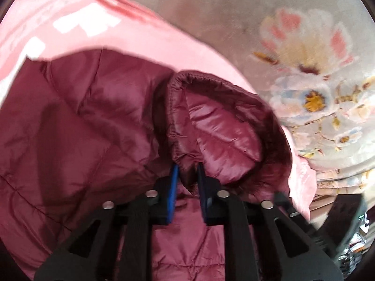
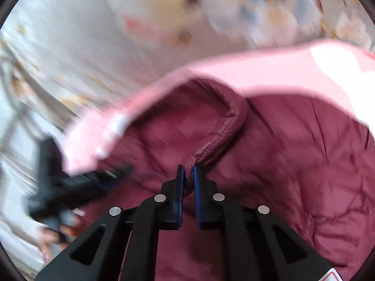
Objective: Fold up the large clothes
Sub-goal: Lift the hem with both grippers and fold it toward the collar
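A maroon quilted puffer jacket (image 1: 77,121) fills the lower half of both views (image 2: 293,164). Its hood (image 1: 220,126), with a gathered elastic rim, hangs open in front of my left gripper. My left gripper (image 1: 187,171) is shut on the hood's rim near the collar, blue pads pinching the fabric. My right gripper (image 2: 187,171) is shut on the gathered hood rim (image 2: 225,126) from the other side. The jacket is lifted and both views are blurred. The left gripper's black body (image 2: 70,182) shows at the left of the right wrist view.
A pink garment with white lettering (image 1: 77,25) lies under the jacket and also shows in the right wrist view (image 2: 257,70). Both rest on a grey floral bedspread (image 1: 304,53). Dark clutter (image 1: 351,241) sits past the bed's edge at lower right.
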Demonstrator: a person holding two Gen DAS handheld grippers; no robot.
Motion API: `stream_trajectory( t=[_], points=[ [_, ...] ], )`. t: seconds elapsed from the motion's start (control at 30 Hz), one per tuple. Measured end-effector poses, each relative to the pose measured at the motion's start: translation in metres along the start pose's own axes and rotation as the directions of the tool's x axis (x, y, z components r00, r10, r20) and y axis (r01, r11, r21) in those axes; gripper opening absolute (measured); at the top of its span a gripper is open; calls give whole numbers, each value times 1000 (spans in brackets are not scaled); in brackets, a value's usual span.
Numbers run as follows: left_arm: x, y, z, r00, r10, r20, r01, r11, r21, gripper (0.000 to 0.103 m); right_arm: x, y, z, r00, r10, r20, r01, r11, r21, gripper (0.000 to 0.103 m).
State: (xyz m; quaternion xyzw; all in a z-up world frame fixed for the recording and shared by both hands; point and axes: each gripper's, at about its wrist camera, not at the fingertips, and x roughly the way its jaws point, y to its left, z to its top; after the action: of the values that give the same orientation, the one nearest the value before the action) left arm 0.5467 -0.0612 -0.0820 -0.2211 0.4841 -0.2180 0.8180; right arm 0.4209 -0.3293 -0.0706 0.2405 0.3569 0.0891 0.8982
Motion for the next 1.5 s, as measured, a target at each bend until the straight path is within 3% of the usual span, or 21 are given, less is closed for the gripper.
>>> stream_trajectory(
  t=[0.07, 0.1, 0.2, 0.3, 0.47, 0.7, 0.83, 1.0, 1.17, 1.3, 1.4, 1.5],
  points=[
    [-13, -4, -4, 999, 20, 46, -23, 998, 58, 13, -17, 2, 3, 998, 22, 52, -23, 1000, 4, 7],
    [-15, -4, -7, 998, 41, 56, -46, 996, 79, 13, -20, 0, 0, 999, -12, 49, 12, 1000, -5, 7],
    [-5, 0, -20, 992, 115, 54, -122, 982, 147, 11, -1, -13, -16, 983, -184, -20, 182, 981, -70, 7],
    [9, 12, -31, 991, 127, 39, -132, 980, 151, 11, 15, -31, -30, 973, -215, -83, 212, 976, -49, 7],
    [10, 16, -38, 990, 120, 72, -132, 974, 185, 12, 25, -34, -41, 968, -235, -84, 228, 970, -84, 6],
    [12, 8, -44, 979, 170, 112, -193, 951, 241, 12, 28, -33, -44, 958, -279, -63, 270, 955, -124, 4],
    [15, 5, -44, 978, 170, 117, -194, 951, 240, 12, 25, -39, -43, 967, -246, -68, 239, 966, -95, 5],
    [-15, 6, -41, 976, 172, 132, -198, 955, 222, 15, -8, -43, -36, 981, -184, -64, 185, 983, 11, 16],
    [-53, -12, 5, 957, 195, 215, -237, 952, 192, 17, -41, -19, 14, 977, -210, 47, 210, 978, 14, 17],
    [-33, -27, 62, 961, 192, 199, -210, 975, 73, 19, -17, -5, 70, 957, -260, 131, 249, 964, 88, 17],
    [3, -25, 85, 980, 160, 122, -161, 987, -2, 19, 22, -3, 88, 955, -282, 95, 272, 956, 108, 17],
    [37, -22, 78, 985, 168, 28, -168, 985, 23, 18, 62, -6, 78, 951, -306, -46, 308, 950, 44, 12]
  ],
)
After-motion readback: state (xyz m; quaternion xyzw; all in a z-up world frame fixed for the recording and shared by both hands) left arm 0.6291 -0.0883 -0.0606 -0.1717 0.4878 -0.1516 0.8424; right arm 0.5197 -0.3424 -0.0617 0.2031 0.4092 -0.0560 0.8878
